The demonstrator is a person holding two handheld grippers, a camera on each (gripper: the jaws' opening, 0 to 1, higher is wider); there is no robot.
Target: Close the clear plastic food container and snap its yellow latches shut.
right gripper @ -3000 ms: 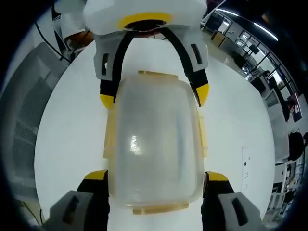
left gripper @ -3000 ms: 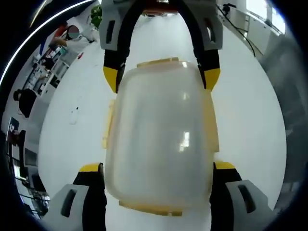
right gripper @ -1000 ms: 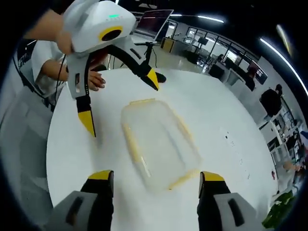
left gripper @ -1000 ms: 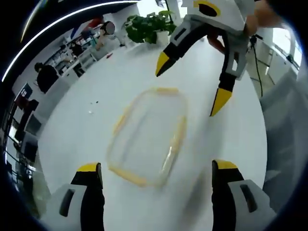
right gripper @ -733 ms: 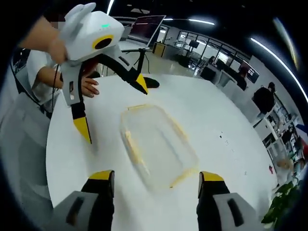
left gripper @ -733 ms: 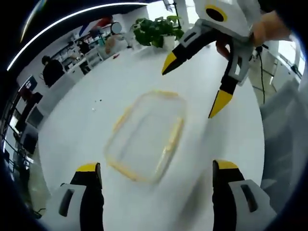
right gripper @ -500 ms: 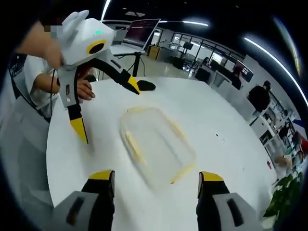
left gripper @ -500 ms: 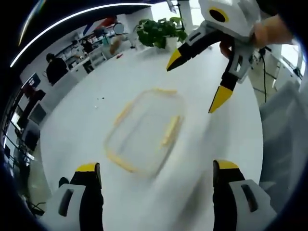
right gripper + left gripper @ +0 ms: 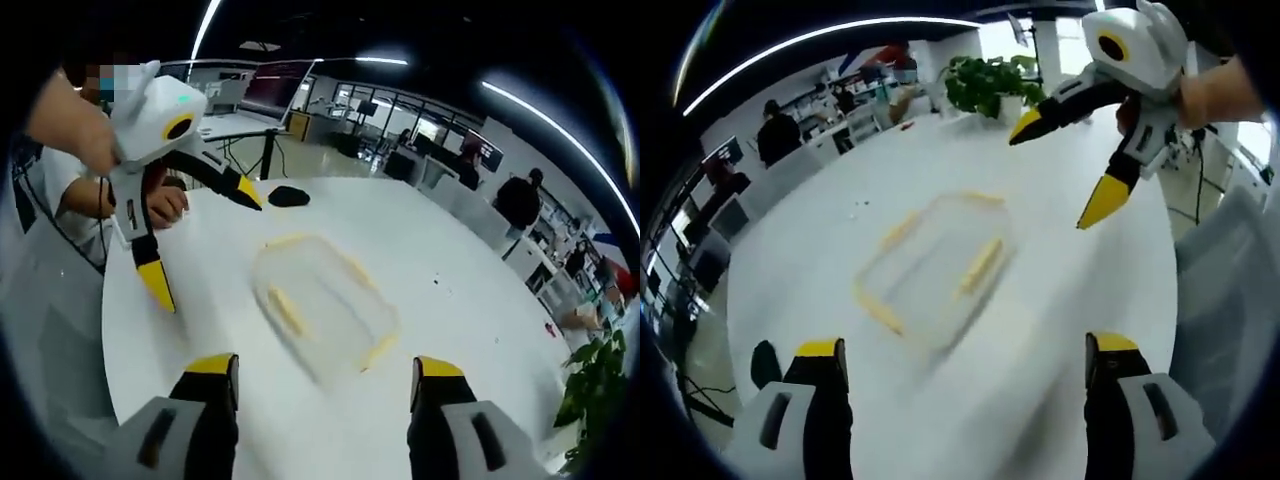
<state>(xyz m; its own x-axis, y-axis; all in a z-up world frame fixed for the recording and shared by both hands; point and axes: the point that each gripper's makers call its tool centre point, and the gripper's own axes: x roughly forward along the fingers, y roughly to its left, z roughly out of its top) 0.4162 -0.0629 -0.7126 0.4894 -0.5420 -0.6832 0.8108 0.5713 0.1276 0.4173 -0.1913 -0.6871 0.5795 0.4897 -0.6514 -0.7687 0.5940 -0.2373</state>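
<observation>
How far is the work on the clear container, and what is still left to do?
Looks done: the lid sits on the clear container, which rests alone on the white table; its yellow latches seem to lie flat, though blur hides whether all are snapped. In hand: nothing; the left gripper and right gripper are open, raised clear of it. Left: perhaps only checking the latches.

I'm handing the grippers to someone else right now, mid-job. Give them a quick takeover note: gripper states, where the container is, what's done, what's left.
Left gripper: open, empty, raised off the table.
Right gripper: open, empty, raised as well.
Clear container sits on the white table between the two grippers, untouched, lid on.
Yellow latches lie along its edges; the picture is too blurred to confirm all are snapped.
Left: go around and check each latch, and press down any that stands out.
</observation>
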